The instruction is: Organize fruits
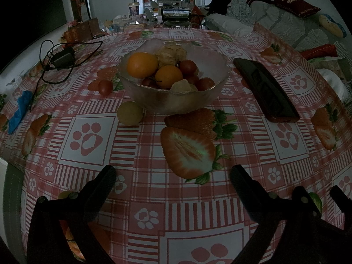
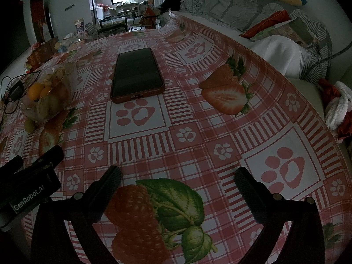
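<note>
A frosted glass bowl (image 1: 176,103) stands mid-table and holds two oranges (image 1: 142,65), several cherry tomatoes (image 1: 205,83) and pale husked fruits (image 1: 170,54). Outside it, a yellow-green round fruit (image 1: 129,112) touches its front left wall, and a cherry tomato (image 1: 105,87) lies further left. My left gripper (image 1: 173,173) hovers open and empty over the cloth in front of the bowl. My right gripper (image 2: 177,175) is open and empty above a printed raspberry, to the right of the bowl (image 2: 44,110). The yellow-green fruit (image 2: 29,125) also shows at the far left of that view.
A dark phone in a red case (image 1: 266,90) lies right of the bowl. A black charger with looped cable (image 1: 62,58) and a blue wrapper (image 1: 21,110) sit at the left. Boxes and clutter crowd the table's far end. A sofa with cushions (image 2: 264,24) borders the right edge.
</note>
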{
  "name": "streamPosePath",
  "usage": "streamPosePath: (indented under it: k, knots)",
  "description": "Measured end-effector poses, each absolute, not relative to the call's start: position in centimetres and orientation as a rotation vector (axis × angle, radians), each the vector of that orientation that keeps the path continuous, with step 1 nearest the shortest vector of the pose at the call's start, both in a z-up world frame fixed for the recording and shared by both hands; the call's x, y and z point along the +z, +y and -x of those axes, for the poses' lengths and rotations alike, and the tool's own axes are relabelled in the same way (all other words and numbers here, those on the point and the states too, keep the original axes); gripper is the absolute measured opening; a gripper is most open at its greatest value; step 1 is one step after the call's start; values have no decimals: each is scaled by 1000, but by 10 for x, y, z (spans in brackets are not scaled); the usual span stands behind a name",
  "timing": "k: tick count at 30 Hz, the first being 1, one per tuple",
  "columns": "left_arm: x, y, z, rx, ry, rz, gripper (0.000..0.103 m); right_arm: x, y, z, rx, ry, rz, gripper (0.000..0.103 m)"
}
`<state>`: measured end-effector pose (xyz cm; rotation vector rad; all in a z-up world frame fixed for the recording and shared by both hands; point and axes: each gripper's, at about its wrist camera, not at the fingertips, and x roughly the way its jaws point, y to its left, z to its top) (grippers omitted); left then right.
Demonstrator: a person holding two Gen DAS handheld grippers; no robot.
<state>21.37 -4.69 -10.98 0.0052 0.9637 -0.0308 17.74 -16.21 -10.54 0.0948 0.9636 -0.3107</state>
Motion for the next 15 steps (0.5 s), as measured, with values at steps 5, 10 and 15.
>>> streamPosePath:
  k: [5, 10, 15]
  knots:
    - [-112, -48, -213, -31, 964, -5, 103, -105, -162, -178, -311, 964, -95, 103]
    - [-112, -48, -213, -31, 964, -5, 103, -105, -162, -178, -311, 964, -95, 103]
    - [-112, -47, -213, -31, 964, -5, 103, -105, -162, -177, -311, 964, -95, 103]
